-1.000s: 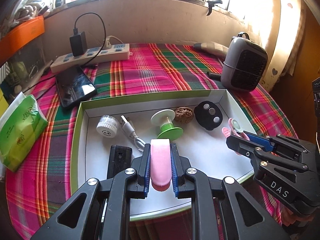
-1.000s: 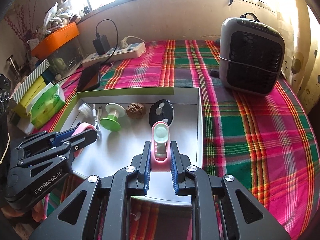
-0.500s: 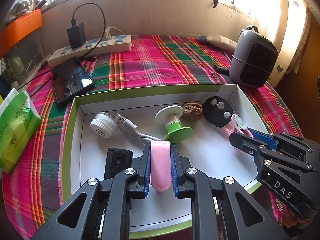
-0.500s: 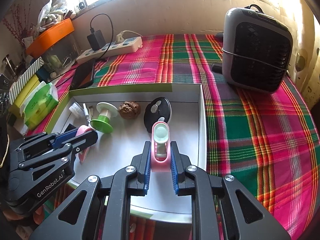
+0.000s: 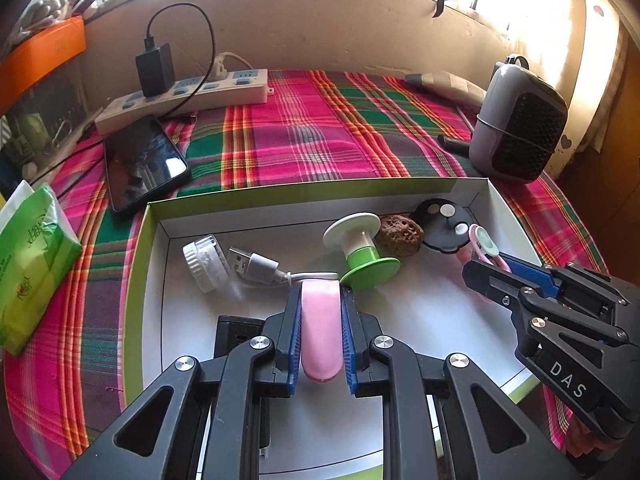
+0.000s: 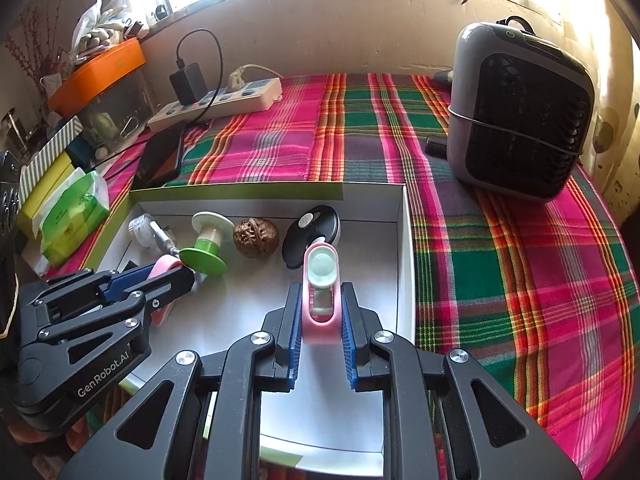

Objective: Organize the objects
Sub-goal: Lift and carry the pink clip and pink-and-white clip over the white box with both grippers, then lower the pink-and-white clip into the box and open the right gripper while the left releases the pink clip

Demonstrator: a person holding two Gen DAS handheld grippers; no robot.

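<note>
Currently my left gripper (image 5: 320, 330) clamps a pink case (image 5: 321, 332) over the tray (image 5: 154, 280). My right gripper (image 6: 320, 320) grips a pink clip (image 6: 321, 300).

White letters "DAS" are showing on the black body of the right gripper (image 5: 486, 270) — seen from the left wrist view. "GenRobot.AI" is reading in white along the body of the left gripper (image 6: 188, 276), in the right wrist view. Print on the green tissue pack (image 5: 34, 268) is staying too small to make out.
</note>
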